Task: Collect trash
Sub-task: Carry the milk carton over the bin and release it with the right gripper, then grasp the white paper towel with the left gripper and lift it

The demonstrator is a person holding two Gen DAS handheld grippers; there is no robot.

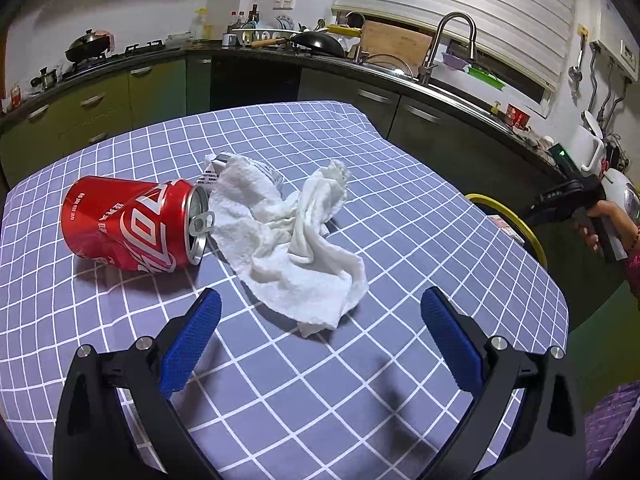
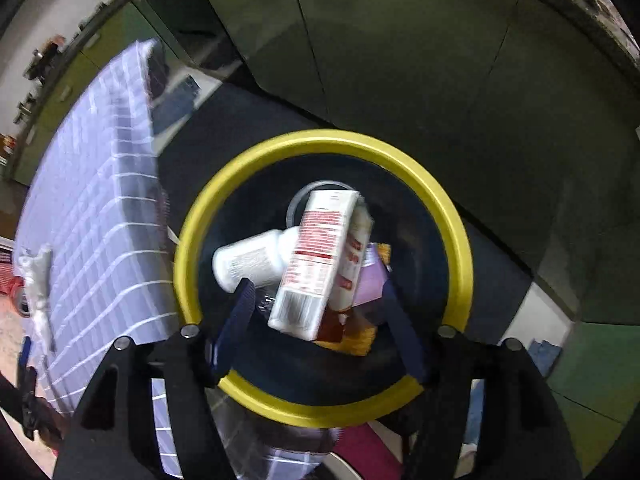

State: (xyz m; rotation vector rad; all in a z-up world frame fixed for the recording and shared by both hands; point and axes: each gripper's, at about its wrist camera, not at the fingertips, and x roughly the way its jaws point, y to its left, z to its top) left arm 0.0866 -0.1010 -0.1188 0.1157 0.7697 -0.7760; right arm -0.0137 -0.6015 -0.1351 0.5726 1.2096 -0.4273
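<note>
A dented red cola can point(image 1: 132, 224) lies on its side on the checked tablecloth point(image 1: 280, 380). A crumpled white tissue point(image 1: 296, 240) lies to its right, over a partly hidden wrapper point(image 1: 210, 174). My left gripper point(image 1: 320, 304) is open and empty, just in front of the tissue. My right gripper point(image 2: 316, 284) is open above the yellow-rimmed trash bin point(image 2: 452, 216), beside the table. In the bin lie a white and red box point(image 2: 316, 256), a white bottle point(image 2: 252, 260) and other trash. The right gripper also shows in the left wrist view point(image 1: 560, 200).
Kitchen counters with a sink point(image 1: 452, 40), a wok point(image 1: 320, 42) and a stove point(image 1: 88, 46) run behind the table. The bin rim point(image 1: 508, 216) shows past the table's right edge. The tablecloth point(image 2: 92, 216) is left of the bin.
</note>
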